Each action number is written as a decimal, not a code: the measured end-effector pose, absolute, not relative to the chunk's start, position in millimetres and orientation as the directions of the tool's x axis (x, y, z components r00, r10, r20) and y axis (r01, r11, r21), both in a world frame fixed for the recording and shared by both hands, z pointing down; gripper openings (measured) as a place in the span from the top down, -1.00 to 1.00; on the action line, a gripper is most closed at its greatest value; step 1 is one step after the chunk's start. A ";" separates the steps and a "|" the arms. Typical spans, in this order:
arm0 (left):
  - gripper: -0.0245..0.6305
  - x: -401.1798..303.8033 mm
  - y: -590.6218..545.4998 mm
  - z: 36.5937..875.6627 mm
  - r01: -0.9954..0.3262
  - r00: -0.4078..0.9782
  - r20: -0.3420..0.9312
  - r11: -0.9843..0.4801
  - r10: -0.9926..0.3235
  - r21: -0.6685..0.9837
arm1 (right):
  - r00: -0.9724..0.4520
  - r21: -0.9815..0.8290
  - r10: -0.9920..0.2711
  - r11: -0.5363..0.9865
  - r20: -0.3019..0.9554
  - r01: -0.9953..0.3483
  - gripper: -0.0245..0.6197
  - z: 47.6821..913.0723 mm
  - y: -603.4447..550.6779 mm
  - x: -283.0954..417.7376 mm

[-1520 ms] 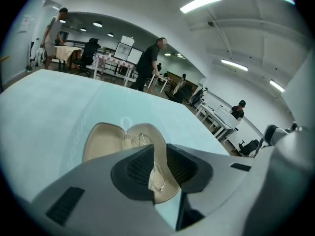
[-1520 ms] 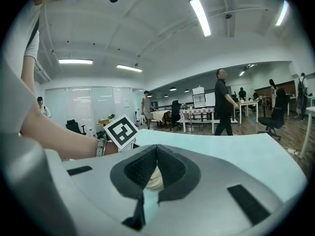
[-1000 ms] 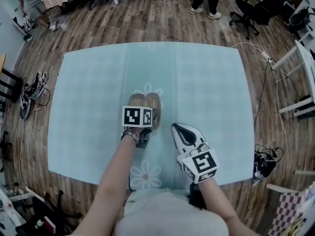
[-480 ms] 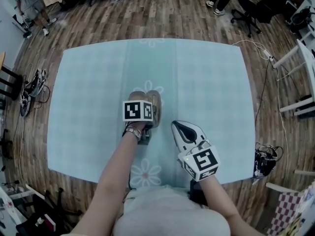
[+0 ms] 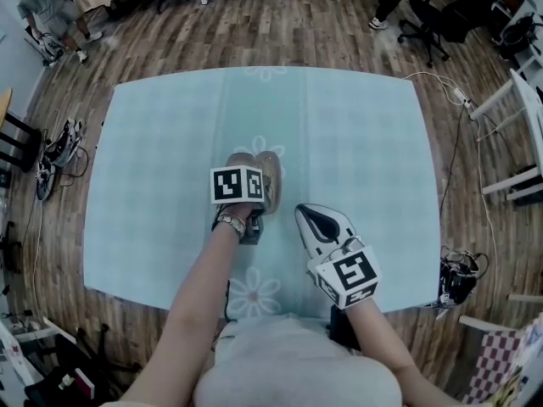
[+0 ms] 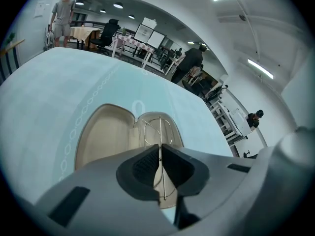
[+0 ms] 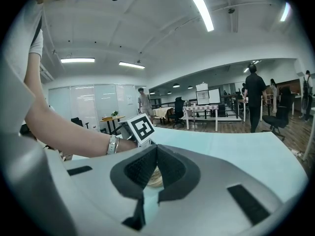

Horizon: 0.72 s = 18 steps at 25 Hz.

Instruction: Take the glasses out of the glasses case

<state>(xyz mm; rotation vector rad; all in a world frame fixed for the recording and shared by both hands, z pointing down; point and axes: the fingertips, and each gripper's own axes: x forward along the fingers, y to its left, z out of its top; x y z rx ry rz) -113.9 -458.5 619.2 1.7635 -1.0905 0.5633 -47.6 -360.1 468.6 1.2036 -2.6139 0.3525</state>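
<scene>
At the centre of the head view, on a pale blue tablecloth [image 5: 356,142], an open tan glasses case [image 5: 268,175], its two shells side by side and flat on the cloth. Directly over its lower edge, the left gripper [image 6: 159,149], with its marker cube [image 5: 237,184] covering most of the case from above. In the left gripper view, jaws clenched together on a thin wire part of the glasses [image 6: 157,127]; the metal frame lying in the right-hand shell, the left-hand shell bare and cream-lined. Lower right of centre in the head view, just beside the case but apart from it, the right gripper [image 7: 155,149], pointed up the frame. In the right gripper view, jaws pressed shut with nothing between them, only a sliver of the tan case beyond the pads. Near the bottom edge of the cloth, between the two forearms, a white flower print [image 5: 252,297]. Around the table, wooden floor [image 5: 254,32].
</scene>
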 end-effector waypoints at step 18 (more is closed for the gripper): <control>0.84 -125.6 -448.3 570.8 -0.836 0.532 0.675 -0.189 -0.511 0.516 | -0.637 -0.105 -0.730 0.633 0.248 -0.767 0.90 439.4 -339.8 -60.1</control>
